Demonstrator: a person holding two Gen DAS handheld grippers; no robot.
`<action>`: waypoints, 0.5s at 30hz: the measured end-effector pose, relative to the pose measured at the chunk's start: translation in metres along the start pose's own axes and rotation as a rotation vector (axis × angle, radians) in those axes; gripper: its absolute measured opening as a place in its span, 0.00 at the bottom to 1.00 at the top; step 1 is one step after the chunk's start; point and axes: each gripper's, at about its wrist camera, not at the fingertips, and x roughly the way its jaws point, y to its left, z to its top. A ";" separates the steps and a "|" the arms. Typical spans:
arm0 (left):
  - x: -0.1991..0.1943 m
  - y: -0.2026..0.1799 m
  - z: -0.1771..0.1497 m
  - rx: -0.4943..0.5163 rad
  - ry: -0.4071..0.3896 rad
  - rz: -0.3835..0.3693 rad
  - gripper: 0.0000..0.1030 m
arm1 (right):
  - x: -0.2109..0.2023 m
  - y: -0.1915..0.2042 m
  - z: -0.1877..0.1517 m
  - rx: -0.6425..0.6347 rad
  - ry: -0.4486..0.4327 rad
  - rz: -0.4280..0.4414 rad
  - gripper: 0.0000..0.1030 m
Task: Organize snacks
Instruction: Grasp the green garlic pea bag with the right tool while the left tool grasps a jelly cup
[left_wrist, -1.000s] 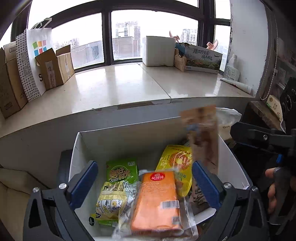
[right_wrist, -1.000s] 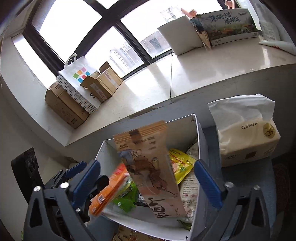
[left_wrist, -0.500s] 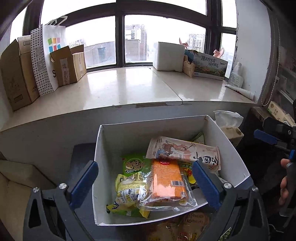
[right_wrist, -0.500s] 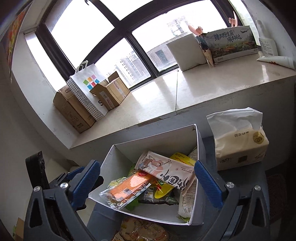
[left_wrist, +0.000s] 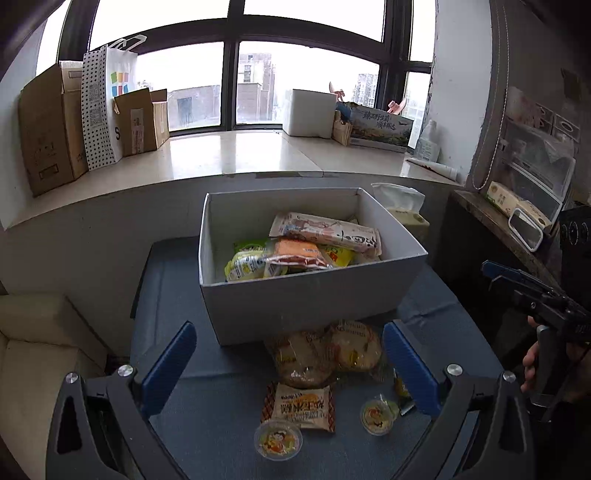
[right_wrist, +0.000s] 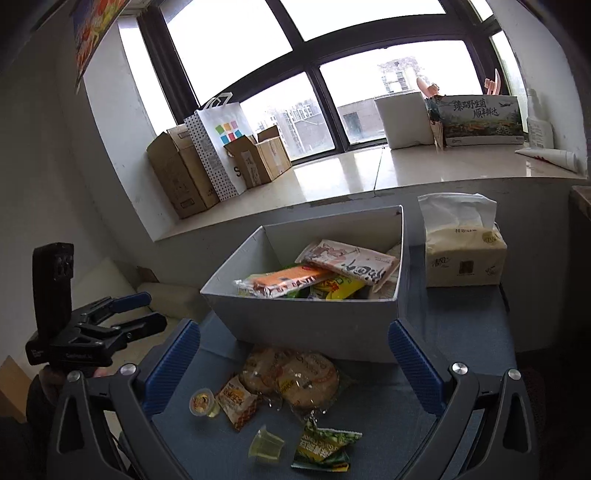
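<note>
A white box stands on a dark blue table and holds several snack packs, with a long illustrated pack on top beside an orange pack. In front of the box lie a clear bag of round cakes, a small orange packet, two jelly cups and a green packet. My left gripper and right gripper are both open and empty, held back above these loose snacks.
A tissue pack stands right of the box. Cardboard boxes and a paper bag sit on the window ledge behind. A cream seat is at the left. A shelf with clutter is at the right.
The long illustrated pack dropped from the right gripper into the box and now lies on top. Both grippers pulled back and up from the box, bringing the loose snacks in front into view.
</note>
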 end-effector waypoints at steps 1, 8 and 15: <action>-0.004 -0.002 -0.012 0.001 0.005 -0.004 1.00 | 0.002 0.002 -0.012 -0.010 0.031 -0.028 1.00; -0.013 -0.007 -0.071 -0.063 0.069 -0.045 1.00 | 0.029 0.006 -0.090 -0.036 0.224 -0.197 1.00; -0.011 0.005 -0.089 -0.099 0.097 -0.031 1.00 | 0.051 0.002 -0.107 -0.035 0.274 -0.268 1.00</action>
